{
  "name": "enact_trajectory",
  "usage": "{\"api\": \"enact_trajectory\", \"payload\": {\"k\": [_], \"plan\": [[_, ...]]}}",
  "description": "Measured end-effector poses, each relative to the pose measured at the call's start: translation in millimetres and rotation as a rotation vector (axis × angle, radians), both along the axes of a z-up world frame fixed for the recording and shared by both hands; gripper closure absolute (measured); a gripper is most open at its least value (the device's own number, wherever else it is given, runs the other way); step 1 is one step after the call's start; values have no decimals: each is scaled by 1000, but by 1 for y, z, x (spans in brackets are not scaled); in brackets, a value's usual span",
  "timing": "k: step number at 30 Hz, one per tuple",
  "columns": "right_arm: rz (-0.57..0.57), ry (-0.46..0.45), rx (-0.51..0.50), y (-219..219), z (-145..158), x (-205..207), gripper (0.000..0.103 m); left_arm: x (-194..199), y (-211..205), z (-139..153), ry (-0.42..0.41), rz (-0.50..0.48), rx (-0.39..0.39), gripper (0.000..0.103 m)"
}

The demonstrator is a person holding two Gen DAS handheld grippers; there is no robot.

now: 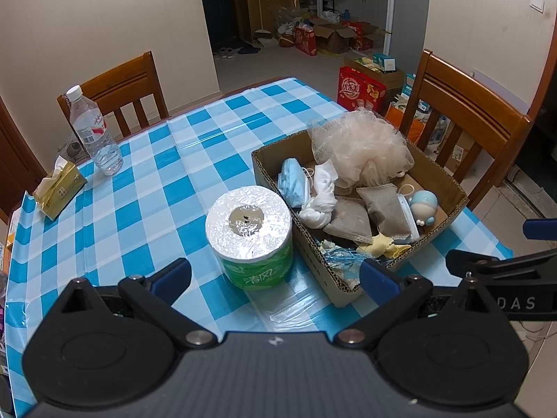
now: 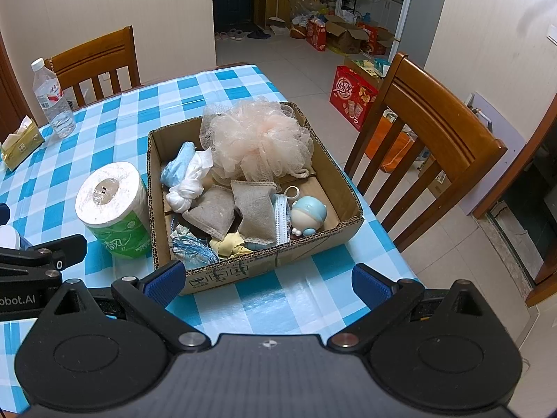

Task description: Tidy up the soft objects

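A shallow cardboard box (image 1: 278, 170) (image 2: 343, 233) sits on the blue checked table. In it lie a peach mesh bath pouf (image 1: 362, 146) (image 2: 257, 139), a blue face mask (image 1: 292, 181), a knotted white cloth (image 1: 322, 198) (image 2: 189, 184), two grey-brown pouches (image 2: 236, 212), a yellow cloth (image 2: 228, 244) and a small blue toy figure (image 1: 423, 205) (image 2: 308, 216). A wrapped toilet roll (image 1: 250, 233) (image 2: 113, 207) stands upright left of the box. My left gripper (image 1: 276, 278) is open, just short of the roll. My right gripper (image 2: 268, 284) is open at the box's near wall, holding nothing.
A water bottle (image 1: 94, 132) (image 2: 52, 99) and a yellow tissue pack (image 1: 59, 188) (image 2: 19, 144) stand at the table's far left. Wooden chairs (image 1: 466, 118) (image 2: 424, 139) flank the table at the back and right. Boxes and bags crowd the floor beyond.
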State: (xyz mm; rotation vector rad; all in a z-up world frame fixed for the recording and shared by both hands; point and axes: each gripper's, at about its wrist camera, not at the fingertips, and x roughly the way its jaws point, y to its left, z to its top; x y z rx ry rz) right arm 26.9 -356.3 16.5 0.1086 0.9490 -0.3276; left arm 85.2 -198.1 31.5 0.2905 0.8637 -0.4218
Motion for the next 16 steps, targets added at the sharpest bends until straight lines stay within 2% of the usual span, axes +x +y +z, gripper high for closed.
{"api": "enact_trajectory", "payload": {"k": [16], "plan": [[2, 2, 0, -2, 0, -2, 0, -1, -1, 0, 0, 0, 1, 1]]}}
